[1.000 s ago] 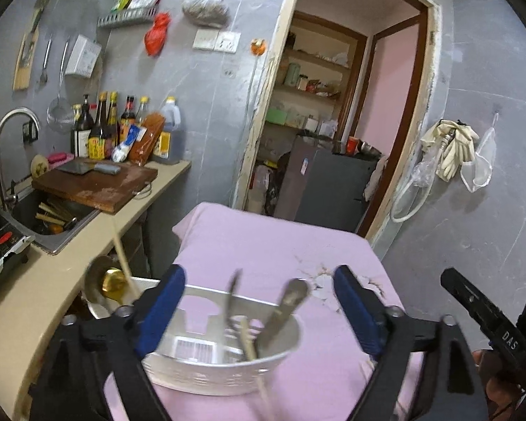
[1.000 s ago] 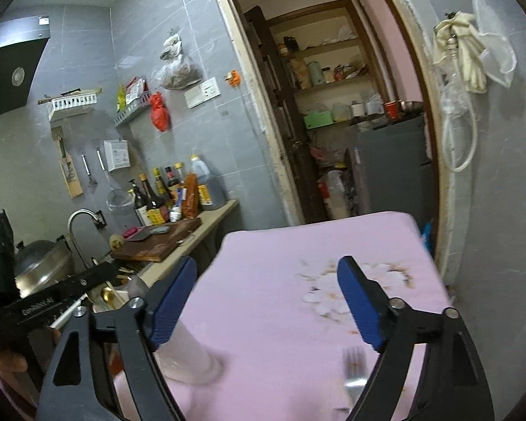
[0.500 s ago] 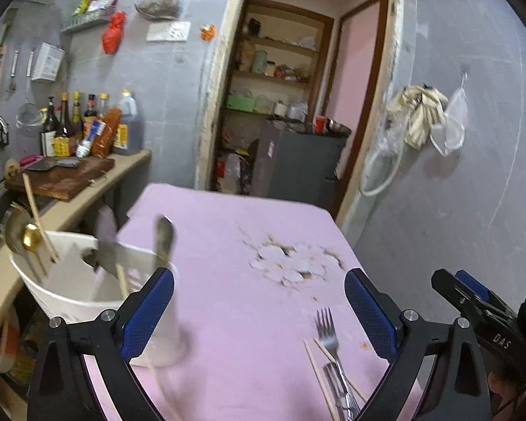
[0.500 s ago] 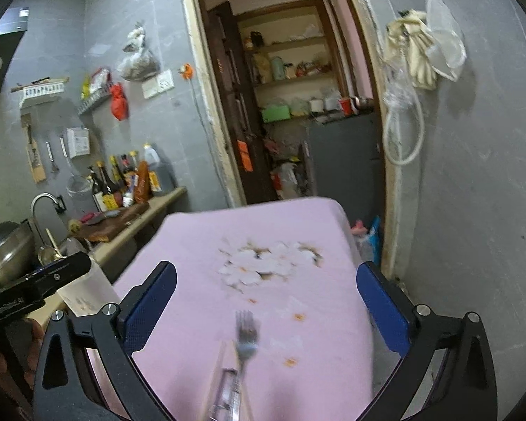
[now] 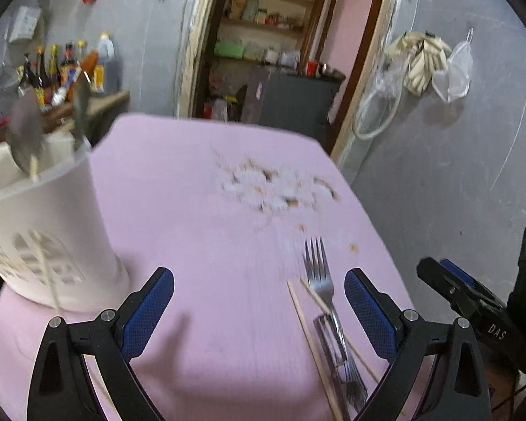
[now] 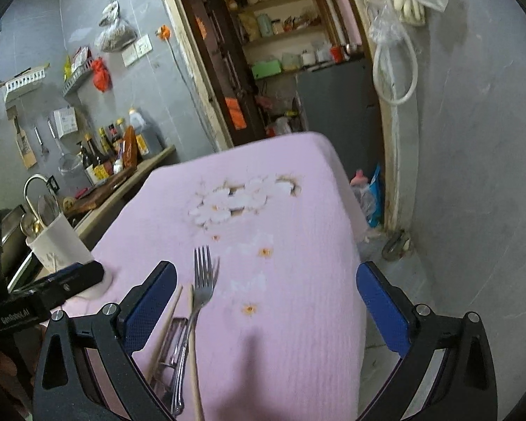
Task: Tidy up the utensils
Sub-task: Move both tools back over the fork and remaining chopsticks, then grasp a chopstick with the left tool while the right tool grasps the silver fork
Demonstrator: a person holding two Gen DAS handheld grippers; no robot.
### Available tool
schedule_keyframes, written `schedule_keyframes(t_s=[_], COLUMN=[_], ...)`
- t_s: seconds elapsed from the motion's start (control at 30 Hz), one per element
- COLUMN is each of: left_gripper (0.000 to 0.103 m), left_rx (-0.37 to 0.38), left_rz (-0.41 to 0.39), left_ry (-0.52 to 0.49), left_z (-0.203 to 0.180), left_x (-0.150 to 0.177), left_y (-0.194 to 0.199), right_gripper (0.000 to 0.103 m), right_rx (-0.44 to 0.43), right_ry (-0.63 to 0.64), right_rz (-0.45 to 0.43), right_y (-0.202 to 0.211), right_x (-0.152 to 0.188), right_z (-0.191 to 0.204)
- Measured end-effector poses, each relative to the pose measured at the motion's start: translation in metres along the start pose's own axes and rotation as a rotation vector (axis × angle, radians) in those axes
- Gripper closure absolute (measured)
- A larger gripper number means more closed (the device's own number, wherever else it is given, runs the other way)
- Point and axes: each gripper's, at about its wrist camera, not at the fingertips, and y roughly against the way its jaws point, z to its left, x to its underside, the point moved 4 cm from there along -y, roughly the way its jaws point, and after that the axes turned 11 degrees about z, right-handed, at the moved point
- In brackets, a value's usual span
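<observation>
Both tongs hang spread and empty over the pink tabletop (image 5: 193, 210), left tongs (image 5: 259, 310) and right tongs (image 6: 266, 301). The pick-up seems next: closing on the fork (image 6: 202, 280). One fork shows clearly, beside two chopsticks (image 6: 194, 351); one white holder (image 5: 49, 231) stands left.

The left gripper (image 5: 259, 301) is swinging away from the white holder (image 5: 49, 224), which a second ago sat between its fingers and is now sliding off to the left edge of its view. The fork (image 5: 319, 277) and chopsticks (image 5: 307, 319) on the pink table (image 5: 200, 189) are coming into view near its right finger. The right gripper (image 6: 266, 301) is dropping lower (and turning right), so the fork (image 6: 202, 282) is now lying just beside its left finger (image 6: 150, 301).
</observation>
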Motion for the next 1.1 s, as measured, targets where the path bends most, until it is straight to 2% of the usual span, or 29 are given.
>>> schedule_keyframes(t_s=[0.03, 0.07, 0.13, 0.2, 0.23, 0.3, 0.37, 0.47, 0.6, 0.67, 0.83, 0.93, 1.1], left_gripper=[0.008, 0.014, 0.022, 0.031, 0.037, 0.045, 0.06, 0.069, 0.073, 0.076, 0.079, 0.093, 0.095], left_rx=[0.014, 0.02, 0.04, 0.062, 0.073, 0.09, 0.113, 0.138, 0.158, 0.155, 0.127, 0.089, 0.105], left_rz=[0.026, 0.036, 0.065, 0.094, 0.111, 0.142, 0.173, 0.224, 0.283, 0.317, 0.335, 0.339, 0.356], left_ry=[-0.004, -0.009, -0.028, -0.035, -0.038, -0.044, -0.056, -0.073, -0.095, -0.105, -0.136, -0.133, -0.105], left_z=[-0.001, -0.003, -0.005, -0.007, -0.008, -0.009, -0.013, -0.017, -0.022, -0.025, -0.031, -0.03, -0.025], left_x=[0.003, 0.005, 0.007, 0.008, 0.009, 0.01, 0.012, 0.013, 0.016, 0.016, 0.014, 0.011, 0.008], left_y=[-0.006, -0.009, -0.015, -0.021, -0.024, -0.031, -0.037, -0.046, -0.057, -0.063, -0.067, -0.069, -0.07], right_gripper=[0.002, 0.003, 0.009, 0.023, 0.027, 0.043, 0.048, 0.055, 0.063, 0.064, 0.064, 0.064, 0.064], right_rx=[0.0, -0.005, -0.011, -0.023, -0.033, -0.049, -0.07, -0.096, -0.12, -0.127, -0.138, -0.144, -0.167], right_ry=[0.0, 0.0, 0.001, 0.002, -0.003, -0.005, 0.001, 0.019, 0.049, 0.058, 0.063, 0.064, 0.096], right_rz=[0.012, 0.021, 0.044, 0.07, 0.082, 0.091, 0.107, 0.133, 0.164, 0.174, 0.184, 0.195, 0.238], right_y=[-0.005, -0.009, -0.017, -0.025, -0.028, -0.032, -0.036, -0.043, -0.049, -0.05, -0.052, -0.054, -0.062], right_x=[0.002, 0.003, 0.007, 0.009, 0.009, 0.009, 0.01, 0.011, 0.012, 0.013, 0.012, 0.011, 0.01], right_z=[-0.001, -0.001, -0.002, -0.002, -0.002, -0.002, 0.0, 0.006, 0.015, 0.017, 0.018, 0.017, 0.025])
